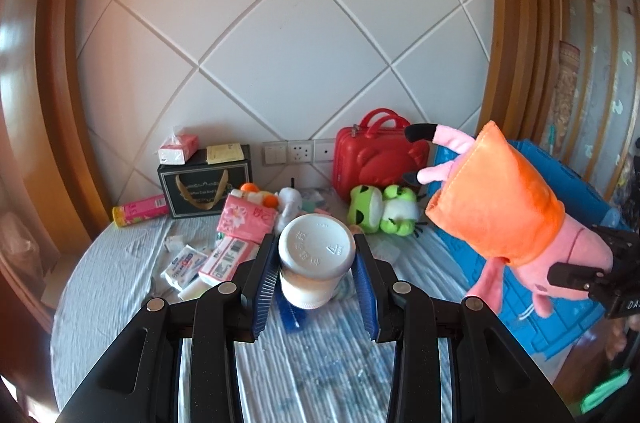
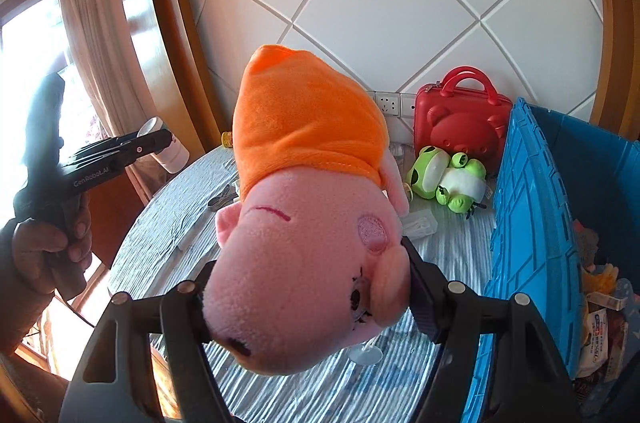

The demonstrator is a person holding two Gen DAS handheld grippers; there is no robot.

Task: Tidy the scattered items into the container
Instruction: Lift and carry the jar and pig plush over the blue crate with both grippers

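My left gripper (image 1: 316,263) is shut on a white plastic bottle (image 1: 316,255) and holds it above the table; it also shows at the left of the right wrist view (image 2: 168,147). My right gripper (image 2: 308,287) is shut on the head of a pink pig plush in an orange dress (image 2: 308,223), held upside down in the air beside the blue crate (image 2: 532,215). The same plush (image 1: 500,199) hangs in front of the crate (image 1: 560,183) in the left wrist view. Several items lie inside the crate (image 2: 600,335).
A green frog plush (image 2: 448,179) and a red case (image 2: 460,127) sit by the wall. Tissue packs (image 1: 244,219), a black gift box (image 1: 204,183), a pink tube (image 1: 140,211) and small packets (image 1: 188,263) lie on the striped tablecloth (image 1: 320,363).
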